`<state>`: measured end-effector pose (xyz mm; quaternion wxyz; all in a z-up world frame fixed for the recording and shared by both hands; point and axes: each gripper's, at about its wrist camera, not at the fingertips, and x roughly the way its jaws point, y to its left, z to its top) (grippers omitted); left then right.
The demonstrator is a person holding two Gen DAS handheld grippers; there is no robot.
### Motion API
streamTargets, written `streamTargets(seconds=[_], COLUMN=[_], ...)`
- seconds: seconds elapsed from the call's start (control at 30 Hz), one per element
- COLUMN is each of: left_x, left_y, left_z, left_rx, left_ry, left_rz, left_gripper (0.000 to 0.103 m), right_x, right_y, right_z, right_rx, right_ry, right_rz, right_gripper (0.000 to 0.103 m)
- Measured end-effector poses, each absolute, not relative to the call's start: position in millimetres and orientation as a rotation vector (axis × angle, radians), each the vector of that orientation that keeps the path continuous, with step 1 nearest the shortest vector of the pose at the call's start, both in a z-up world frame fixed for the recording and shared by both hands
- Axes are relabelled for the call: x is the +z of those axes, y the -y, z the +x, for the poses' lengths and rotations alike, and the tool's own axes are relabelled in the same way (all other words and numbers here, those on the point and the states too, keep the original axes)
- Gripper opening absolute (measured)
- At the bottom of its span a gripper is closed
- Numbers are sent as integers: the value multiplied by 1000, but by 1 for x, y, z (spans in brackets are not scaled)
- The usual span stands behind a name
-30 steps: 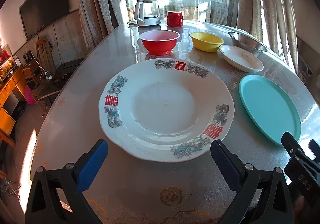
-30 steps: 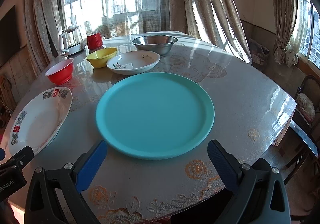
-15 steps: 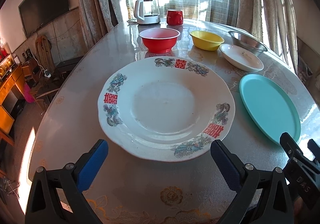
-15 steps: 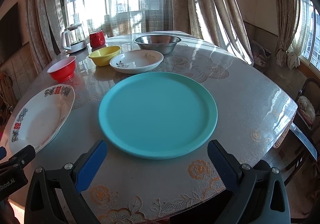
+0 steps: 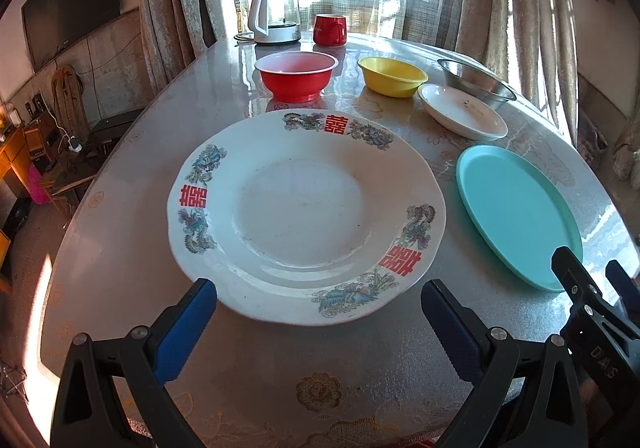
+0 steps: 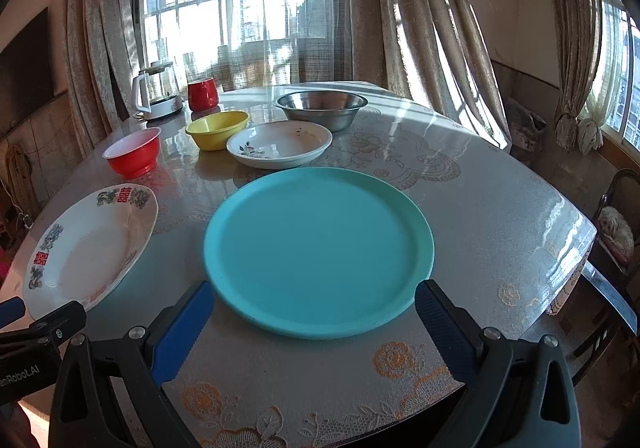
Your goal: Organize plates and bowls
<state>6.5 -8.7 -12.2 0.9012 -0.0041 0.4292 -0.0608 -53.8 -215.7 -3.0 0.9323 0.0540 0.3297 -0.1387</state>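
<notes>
- Room w/ tall barred windows, sheer + heavy curtains, dark TV on the left wall; sun glare across a round table (image 6: 500,208) under a glossy floral cover.
- Left gripper (image 5: 319,310): jaws spread wide, nothing between them, blue pads either side of the near rim of the big white plate (image 5: 306,214); can't tell if pads touch the rim.
- Big white plate: red double-happiness marks + floral rim, sits flat, near-left part of table; also seen in right wrist view (image 6: 90,244).
- Right gripper (image 6: 314,312): jaws also wide apart, holding nothing, pads flanking the near edge of the teal plate (image 6: 318,248), close to it.
- Teal plate lies flat, just right of the big white plate, small gap between them; left view shows it too (image 5: 516,208).
- Far side, left to right: red bowl (image 6: 134,152), yellow bowl (image 6: 218,128), small white floral dish (image 6: 280,144), steel bowl (image 6: 322,108).
- Small dish sits in front of yellow + steel bowls, very close to both; contact unclear.
- Far-left edge: glass kettle w/ white handle (image 5: 276,22), red mug (image 5: 330,28) beside it.
- Right of table: dark chair (image 6: 618,216) w/ cushion.
- Each gripper's tip shows at the edge of the other's view, so the 2 tools are side by side at the near edge.
</notes>
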Motion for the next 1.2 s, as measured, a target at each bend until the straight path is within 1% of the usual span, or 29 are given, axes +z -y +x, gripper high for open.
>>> streamTargets(seconds=[0.27,0.5,0.63,0.8,0.97,1.1,1.17,1.2], left_x=[-4,13,18,26,21,16,11,9], left_y=[17,32,60,90,115,132,141,144], left_z=[4,-6,-7,-10,0,-2,-2,-1], left_rx=[-186,-342,-413,-502,-613,-628,-653,-661], left_ry=[-861,-753,-761,-762,-825,-827,-850,-858], left_rz=[-16,-32,31,64,55,69,73,69], left_gripper=[103,103,103,103,103,102,101,99], right_x=[-2,5,5,8,12,6,3,1], right_y=[224,245,258,279,308,337,350,356], right_z=[-55,-55,-50,-49,-47,-33,-27,-25], right_rx=[-292,-318,-322,-360,-305,-261,-246,-251], right_ry=[-656,-591,-588,-558,-488,-562,-587,-598], right_rz=[127,104,46,39,64,142,185,198], right_gripper=[102,102,102,102,103,103,101,99])
